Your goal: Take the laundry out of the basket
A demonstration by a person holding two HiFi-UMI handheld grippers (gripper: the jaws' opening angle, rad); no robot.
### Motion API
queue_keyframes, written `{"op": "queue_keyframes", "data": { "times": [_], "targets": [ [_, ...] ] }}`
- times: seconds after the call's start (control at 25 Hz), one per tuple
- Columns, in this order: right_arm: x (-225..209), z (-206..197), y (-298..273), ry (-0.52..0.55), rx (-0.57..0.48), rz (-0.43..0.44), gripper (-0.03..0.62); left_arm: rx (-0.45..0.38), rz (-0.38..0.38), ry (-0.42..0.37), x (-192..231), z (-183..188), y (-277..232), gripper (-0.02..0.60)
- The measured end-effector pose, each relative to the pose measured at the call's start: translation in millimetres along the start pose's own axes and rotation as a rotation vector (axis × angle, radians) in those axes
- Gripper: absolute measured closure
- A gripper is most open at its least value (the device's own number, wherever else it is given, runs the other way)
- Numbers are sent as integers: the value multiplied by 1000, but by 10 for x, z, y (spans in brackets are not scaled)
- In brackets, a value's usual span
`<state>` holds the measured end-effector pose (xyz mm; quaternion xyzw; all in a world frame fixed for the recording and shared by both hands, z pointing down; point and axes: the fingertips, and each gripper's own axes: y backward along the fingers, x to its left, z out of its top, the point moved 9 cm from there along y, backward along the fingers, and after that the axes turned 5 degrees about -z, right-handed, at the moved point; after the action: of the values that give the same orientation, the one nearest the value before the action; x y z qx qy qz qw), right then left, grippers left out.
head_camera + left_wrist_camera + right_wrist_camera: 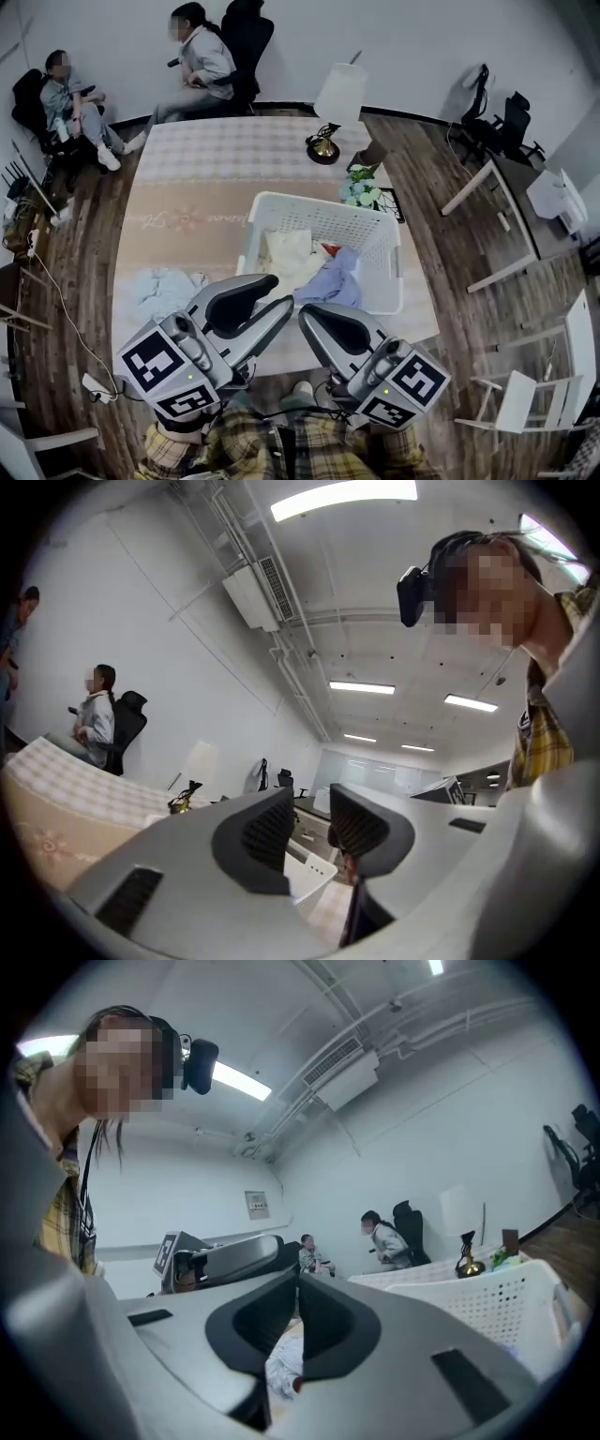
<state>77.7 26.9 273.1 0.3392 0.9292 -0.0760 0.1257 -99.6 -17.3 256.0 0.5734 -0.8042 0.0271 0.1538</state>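
Note:
A white laundry basket (pixel 319 200) stands on the covered table (pixel 216 159), right of middle. In it lie a cream cloth (pixel 289 255), a pale blue cloth (pixel 335 281) and a bit of red fabric. Both grippers hover at the table's near edge, just short of the basket's near wall and tilted upward. My left gripper (pixel 281 292) is open, with a clear gap and nothing between its pads (pixel 272 832). My right gripper (pixel 307 317) is shut, its jaws together with nothing caught in them (pixel 298 1312). The basket (pixel 487 1307) shows to the right in the right gripper view.
A light blue-and-white cloth (pixel 169 286) lies on the table left of the basket. A lamp (pixel 336 103) and flowers (pixel 364 192) stand beyond the basket. Two people (pixel 202 61) sit at the back wall. White desks and chairs (pixel 525 394) stand to the right.

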Motion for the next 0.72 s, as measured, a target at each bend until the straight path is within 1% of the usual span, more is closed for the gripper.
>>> {"op": "queue_keyframes", "data": {
  "times": [0.04, 0.12, 0.16, 0.24, 0.28, 0.32, 0.44, 0.72],
  "targets": [
    [-76, 54, 158, 9, -9, -6, 574, -11, -7, 0, -123, -27, -141, 467],
    [-219, 146, 453, 29, -20, -12, 583, -23, -15, -4, -370, -93, -398, 480],
    [-287, 188, 583, 37, -24, -13, 583, -22, -15, -11, -484, -126, -515, 504],
    [-415, 269, 807, 55, -27, -20, 583, -11, -15, -27, -680, -186, -729, 532],
    [-474, 304, 898, 65, -25, -27, 584, -4, -16, -29, -760, -211, -823, 562],
    [-526, 334, 974, 74, -23, -34, 583, 0, -19, -26, -828, -230, -904, 572],
    [-626, 391, 1116, 83, -17, -35, 585, 9, -14, -20, -976, -250, -1059, 572],
    [-723, 445, 1245, 75, -11, -19, 585, 32, 33, -59, -1090, -263, -1190, 571]
  ]
}}
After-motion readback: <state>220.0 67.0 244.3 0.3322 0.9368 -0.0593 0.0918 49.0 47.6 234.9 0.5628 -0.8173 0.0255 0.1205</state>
